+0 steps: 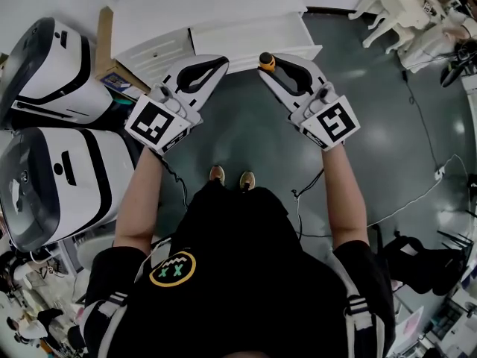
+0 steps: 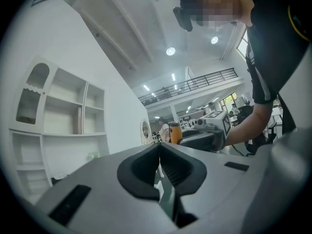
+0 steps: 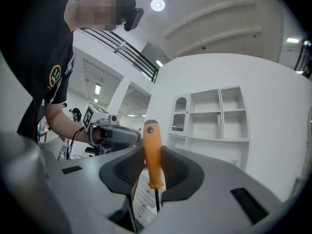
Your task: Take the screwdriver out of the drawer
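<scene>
Right gripper (image 1: 274, 67) is clamping the orange-handled screwdriver (image 3: 151, 152) upright, just off the white drawer (image 1: 223, 32) front edge, so task's looking basically done imo. Left gripper (image 2: 159, 147) jaws are sitting together w/ nothing between.

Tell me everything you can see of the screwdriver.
The screwdriver has a smooth orange handle, plastic by its look, with a dark top end and a thin dark metal shaft below. It stands upright in the right gripper view, clamped by the handle between the black pads of the right tongs, close to the white drawer unit. Its tip is hidden. Nothing else touches it.
</scene>
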`<action>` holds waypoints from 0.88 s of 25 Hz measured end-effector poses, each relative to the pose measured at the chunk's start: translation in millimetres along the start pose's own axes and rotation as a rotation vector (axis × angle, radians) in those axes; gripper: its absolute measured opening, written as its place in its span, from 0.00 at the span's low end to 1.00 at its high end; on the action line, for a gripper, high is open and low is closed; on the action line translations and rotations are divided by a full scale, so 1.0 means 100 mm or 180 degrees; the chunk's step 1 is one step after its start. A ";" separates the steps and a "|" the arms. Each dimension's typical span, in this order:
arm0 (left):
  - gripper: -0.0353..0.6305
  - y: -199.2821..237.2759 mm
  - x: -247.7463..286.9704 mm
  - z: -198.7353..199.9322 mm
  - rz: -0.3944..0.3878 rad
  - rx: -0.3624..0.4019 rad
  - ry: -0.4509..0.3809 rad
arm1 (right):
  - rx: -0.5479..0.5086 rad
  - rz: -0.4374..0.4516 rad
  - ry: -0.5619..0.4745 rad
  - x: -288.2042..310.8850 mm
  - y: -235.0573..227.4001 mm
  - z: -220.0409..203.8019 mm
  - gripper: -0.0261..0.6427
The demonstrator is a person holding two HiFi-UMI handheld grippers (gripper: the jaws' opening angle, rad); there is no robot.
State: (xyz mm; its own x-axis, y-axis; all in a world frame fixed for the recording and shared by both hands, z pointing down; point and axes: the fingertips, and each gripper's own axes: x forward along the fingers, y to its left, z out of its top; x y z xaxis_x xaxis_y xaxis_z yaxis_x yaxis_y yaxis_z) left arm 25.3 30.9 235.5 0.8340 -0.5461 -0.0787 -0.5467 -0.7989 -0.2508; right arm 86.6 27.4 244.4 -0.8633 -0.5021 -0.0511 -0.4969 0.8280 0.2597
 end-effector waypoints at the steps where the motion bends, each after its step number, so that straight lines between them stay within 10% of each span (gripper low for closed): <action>1: 0.08 0.01 -0.02 0.00 -0.0006 -0.0022 -0.0008 | 0.0011 -0.0026 -0.0004 -0.01 0.02 0.01 0.24; 22: 0.08 0.15 -0.18 -0.04 -0.0068 -0.0188 -0.0109 | 0.0043 -0.0274 -0.0099 0.12 0.04 0.10 0.23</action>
State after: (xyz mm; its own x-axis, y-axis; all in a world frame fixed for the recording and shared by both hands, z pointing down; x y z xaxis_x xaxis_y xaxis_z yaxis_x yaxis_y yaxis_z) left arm 1.5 27.9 236.8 0.8471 -0.5206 -0.1069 -0.5313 -0.8243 -0.1955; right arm 73.6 27.6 235.6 -0.8196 -0.5637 -0.1028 -0.5704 0.7856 0.2399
